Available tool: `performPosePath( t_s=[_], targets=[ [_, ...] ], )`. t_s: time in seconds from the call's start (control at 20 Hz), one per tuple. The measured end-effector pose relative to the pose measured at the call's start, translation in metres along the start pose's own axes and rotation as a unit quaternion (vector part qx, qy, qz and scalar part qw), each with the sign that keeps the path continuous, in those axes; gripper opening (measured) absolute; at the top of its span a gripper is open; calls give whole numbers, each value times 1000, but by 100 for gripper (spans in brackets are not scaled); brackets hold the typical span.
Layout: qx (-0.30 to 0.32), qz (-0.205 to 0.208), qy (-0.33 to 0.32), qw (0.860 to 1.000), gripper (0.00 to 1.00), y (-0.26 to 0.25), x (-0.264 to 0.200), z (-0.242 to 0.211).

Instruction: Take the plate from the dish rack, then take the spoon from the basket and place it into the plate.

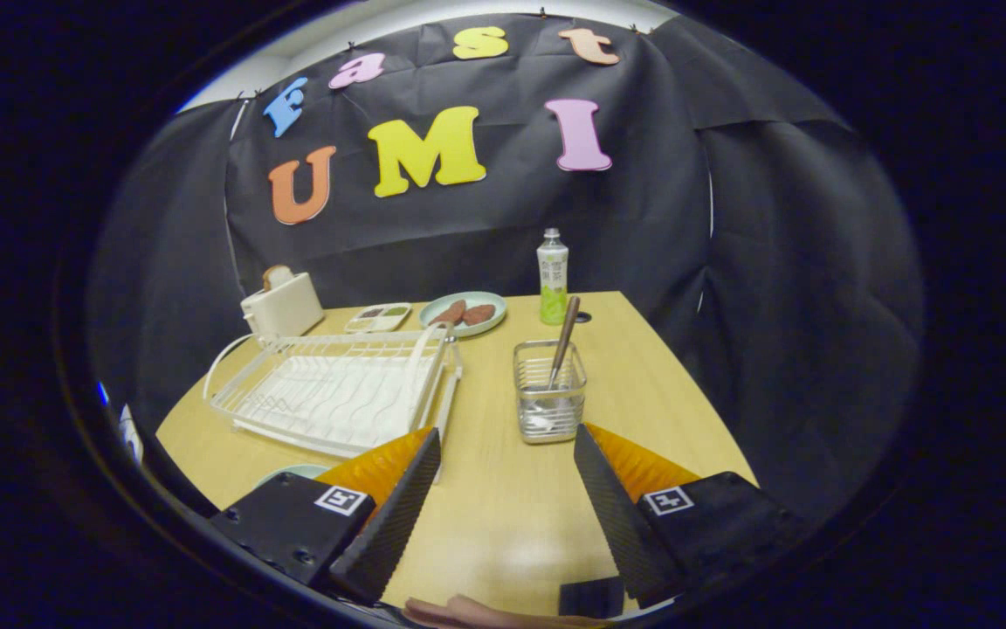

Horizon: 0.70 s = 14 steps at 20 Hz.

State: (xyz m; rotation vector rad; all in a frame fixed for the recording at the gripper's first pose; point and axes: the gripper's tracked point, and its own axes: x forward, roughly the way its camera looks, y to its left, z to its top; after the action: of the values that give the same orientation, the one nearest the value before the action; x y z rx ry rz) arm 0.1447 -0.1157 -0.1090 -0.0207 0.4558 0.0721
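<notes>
The gripper (507, 441) hangs with fingers spread wide, empty, just short of the clear square basket (549, 390) holding a brown-handled spoon (563, 342); the white wire dish rack (337, 390) stands beside the basket.

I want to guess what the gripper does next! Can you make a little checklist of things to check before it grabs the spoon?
1. Gripper fingers open, nothing between them: ok.
2. Brown-handled spoon standing in the clear wire-mesh basket, handle sticking up to grab: ok.
3. Basket just ahead of the fingers, bare wooden table between: ok.
4. White wire dish rack has no plate in it: ok.
5. Pale green plate set down beside the rack: partly hidden by a finger, cannot tell.
6. Green drink bottle beyond the basket, out of the way: ok.
</notes>
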Motion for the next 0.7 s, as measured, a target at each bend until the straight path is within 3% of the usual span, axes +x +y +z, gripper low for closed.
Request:
performPosePath(
  t_s=[0.35,0.6,0.7],
  targets=[
    [-58,-28,-53,997,99,-30,82,52],
    [-5,6,-40,999,100,-26,147,72],
    [25,-8,-39,999,99,-34,165,82]
  ],
)
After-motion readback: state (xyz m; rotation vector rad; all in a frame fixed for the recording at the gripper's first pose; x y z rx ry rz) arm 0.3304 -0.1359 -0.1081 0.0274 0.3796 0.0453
